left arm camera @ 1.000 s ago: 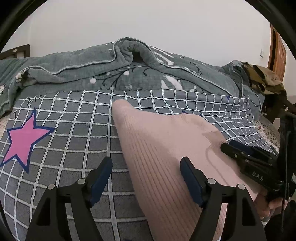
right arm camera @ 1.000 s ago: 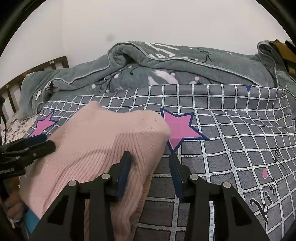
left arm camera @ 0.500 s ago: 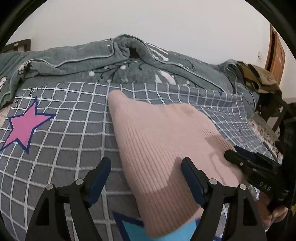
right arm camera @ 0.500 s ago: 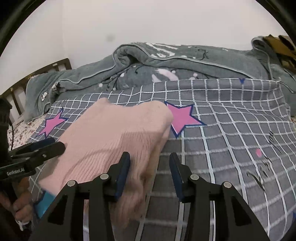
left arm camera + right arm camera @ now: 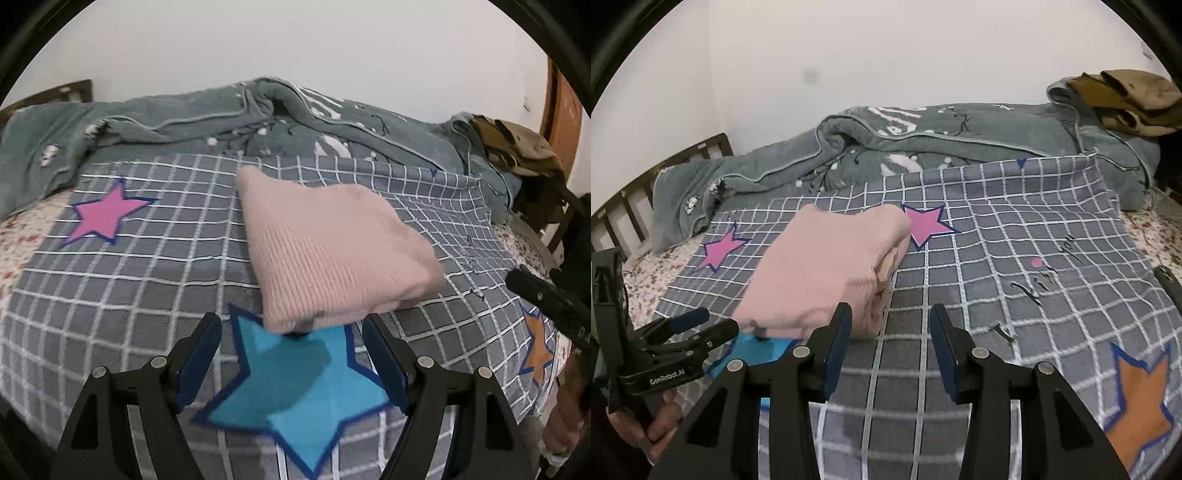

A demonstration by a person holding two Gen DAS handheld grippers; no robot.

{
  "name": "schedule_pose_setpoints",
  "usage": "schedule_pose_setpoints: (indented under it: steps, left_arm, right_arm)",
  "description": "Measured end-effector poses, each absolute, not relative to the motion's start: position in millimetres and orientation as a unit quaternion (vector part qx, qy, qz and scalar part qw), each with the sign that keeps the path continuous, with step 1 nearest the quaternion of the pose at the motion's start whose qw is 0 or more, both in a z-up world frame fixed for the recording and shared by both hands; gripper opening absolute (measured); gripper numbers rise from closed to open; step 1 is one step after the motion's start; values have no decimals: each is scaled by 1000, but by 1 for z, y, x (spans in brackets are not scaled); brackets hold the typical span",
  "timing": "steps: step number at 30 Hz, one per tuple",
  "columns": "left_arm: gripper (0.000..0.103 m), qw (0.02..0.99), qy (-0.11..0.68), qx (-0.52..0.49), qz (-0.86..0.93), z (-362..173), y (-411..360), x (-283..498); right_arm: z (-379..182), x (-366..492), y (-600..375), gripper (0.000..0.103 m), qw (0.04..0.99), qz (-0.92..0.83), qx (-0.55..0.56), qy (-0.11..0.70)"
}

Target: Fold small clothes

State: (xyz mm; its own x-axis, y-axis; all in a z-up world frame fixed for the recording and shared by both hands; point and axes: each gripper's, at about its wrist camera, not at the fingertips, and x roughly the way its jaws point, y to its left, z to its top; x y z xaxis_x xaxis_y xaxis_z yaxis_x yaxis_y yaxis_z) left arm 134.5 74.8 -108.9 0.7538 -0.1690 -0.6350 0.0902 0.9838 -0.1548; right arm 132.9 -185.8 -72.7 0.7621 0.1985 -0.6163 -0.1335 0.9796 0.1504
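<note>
1 folded pink sweater [image 5: 332, 258] lies on the grey checked sheet [image 5: 147, 280] in the left wrist view, about mid-bed, its near edge overlapping a blue star [image 5: 306, 387] printed on the sheet. The left tool [image 5: 291, 363] hangs just short of that edge with its jaws spread wide and nothing between them. A rumpled grey-green blanket [image 5: 258, 122] runs along the far edge of the bed, and part of the right tool [image 5: 546, 299] shows at the right border.

From the right wrist view, the sweater [image 5: 827, 269] sits left of centre beside a pink star [image 5: 927, 225]. The right tool [image 5: 890, 350] stands partly open and empty; its left finger looks close to the sweater's near corner, though motion blur makes contact hard to judge. The left tool [image 5: 701, 325], in a hand [image 5: 646, 424], is at the lower left.
</note>
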Motion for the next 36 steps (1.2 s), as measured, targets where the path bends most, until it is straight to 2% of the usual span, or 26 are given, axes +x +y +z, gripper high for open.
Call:
schedule_pose_setpoints:
  steps: [7,9,11,12,15,18,36]
  left_arm:
    - [84,946,321,-36,-31,-69,71,84]
    - [85,949,313,-35,-24,-58,70,71]
    - [89,952,302,-37,-17,-46,70,56]
    - [93,954,298,-38,-15,-41,70,50]
    - [100,958,286,-32,-11,-26,67,35]
    - [101,960,279,-20,-1,-14,64,25]
    - [101,959,281,-24,8,-15,66,15]
  right_arm:
    - [-47,91,-193,43,937,80,51,337]
    - [-43,79,-191,54,935,78,44,342]
    - [-36,64,-191,75,939,73,34,336]
    - [-31,54,-190,82,942,74,30,325]
    - [-18,34,-190,92,949,71,18,306]
    - [-8,22,-190,97,953,65,11,294]
    - [-5,13,-195,100,955,68,8,290]
